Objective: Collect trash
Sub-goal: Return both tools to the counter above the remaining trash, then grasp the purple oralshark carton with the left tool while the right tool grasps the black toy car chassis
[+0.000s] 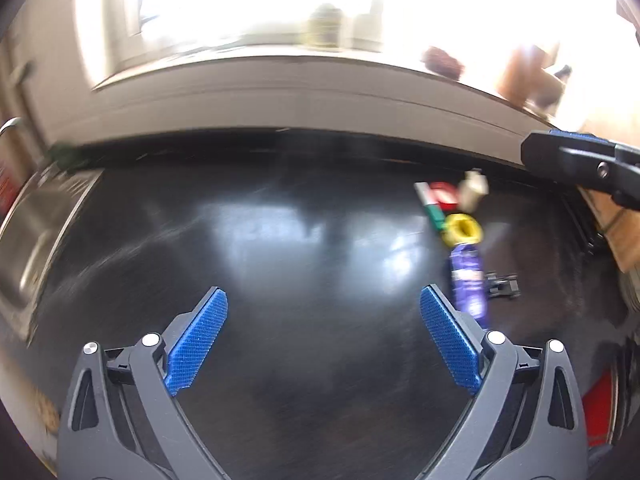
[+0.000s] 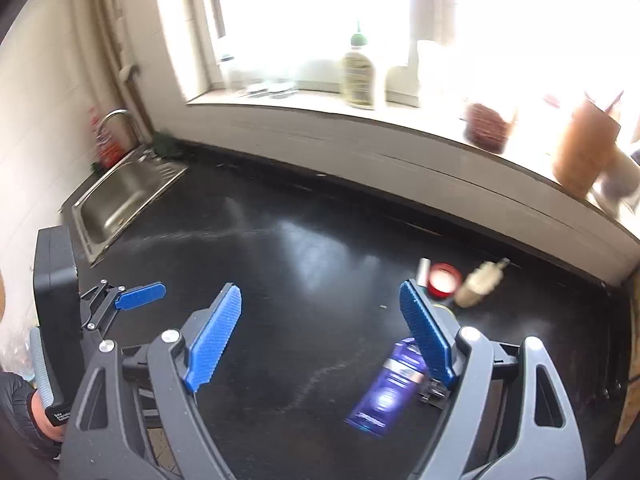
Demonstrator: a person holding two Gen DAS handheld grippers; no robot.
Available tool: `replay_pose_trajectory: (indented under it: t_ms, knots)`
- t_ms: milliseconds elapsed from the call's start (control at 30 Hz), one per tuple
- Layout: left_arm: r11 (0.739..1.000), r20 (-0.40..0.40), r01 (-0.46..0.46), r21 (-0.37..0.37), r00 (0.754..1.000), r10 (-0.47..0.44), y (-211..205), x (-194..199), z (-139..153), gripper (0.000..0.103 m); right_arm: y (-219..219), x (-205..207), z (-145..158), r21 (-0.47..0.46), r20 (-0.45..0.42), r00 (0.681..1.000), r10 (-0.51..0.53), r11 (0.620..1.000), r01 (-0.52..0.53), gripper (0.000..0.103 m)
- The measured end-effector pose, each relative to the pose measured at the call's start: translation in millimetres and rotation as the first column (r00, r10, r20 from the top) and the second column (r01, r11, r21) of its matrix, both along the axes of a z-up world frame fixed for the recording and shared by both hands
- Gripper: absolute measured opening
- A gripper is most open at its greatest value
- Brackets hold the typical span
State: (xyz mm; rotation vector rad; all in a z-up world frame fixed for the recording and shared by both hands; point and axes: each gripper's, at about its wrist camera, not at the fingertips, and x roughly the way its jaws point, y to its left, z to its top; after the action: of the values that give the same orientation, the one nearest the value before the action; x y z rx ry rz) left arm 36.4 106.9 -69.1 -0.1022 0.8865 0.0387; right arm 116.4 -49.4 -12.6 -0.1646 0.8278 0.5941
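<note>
Both of my grippers were empty. My left gripper (image 1: 324, 336) had its jaws spread wide over bare black table (image 1: 280, 240), and my right gripper (image 2: 320, 332) was just as wide, also holding nothing.

The trash lay in a loose cluster on the table. From my left wrist view it sat at about two o'clock: a purple wrapper (image 1: 467, 280) nearest, a yellow ring-shaped piece (image 1: 463, 230) just beyond it, then a red lid (image 1: 444, 197), a green-and-white stick (image 1: 431, 208) and a small pale bottle (image 1: 474, 190) lying on its side. From my right wrist view the purple wrapper (image 2: 386, 390) lay at four o'clock, partly behind my right finger. A small dark object (image 1: 503, 285) lay just beside the wrapper; through the blur I could not tell what it was.

The main risk, as I judged it, was the crowding. The pieces lay touching or nearly so, and jaws closing on one could have shoved its neighbours along the glossy table or caught two at once. The flat wrapper looked hard to pinch and likely to slide. The bottle might have rolled if nudged. My left gripper stood well apart from the cluster, and both of my grippers reaching in together could have collided. The sink (image 2: 116, 200) at ten o'clock was too far to matter.
</note>
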Motion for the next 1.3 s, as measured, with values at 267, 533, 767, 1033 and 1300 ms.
replay_pose_trajectory:
  t_ms: [267, 533, 767, 1033, 1300]
  knots:
    - [0.973, -0.023, 0.229, 0.026, 0.973, -0.228, -113, 48, -6, 0.094, -135, 17, -19, 0.01, -0.024, 0.973, -0.23, 0.973, 0.231, 0.079]
    - [0.953, -0.108, 0.296, 0.058, 0.951, -0.289, -143, 61, -38, 0.094, -168, 26, -49, 0.007, -0.096, 0.972, -0.213, 0.977, 0.215, 0.079]
    - [0.956, -0.182, 0.29, 0.047, 0.943, -0.277, -153, 73, -81, 0.094, -171, 38, -100, -0.058, -0.176, 0.978, -0.109, 0.993, 0.101, 0.079]
    - [0.959, -0.251, 0.281, 0.044, 0.932, -0.261, -163, 90, -126, 0.094, -158, 53, -160, -0.127, -0.248, 0.966, 0.066, 0.987, -0.1, 0.079]
    - [0.959, -0.247, 0.275, 0.071, 0.936, -0.25, -160, 108, -143, 0.094, -135, 61, -201, -0.191, -0.282, 0.915, 0.288, 0.918, -0.348, 0.077]
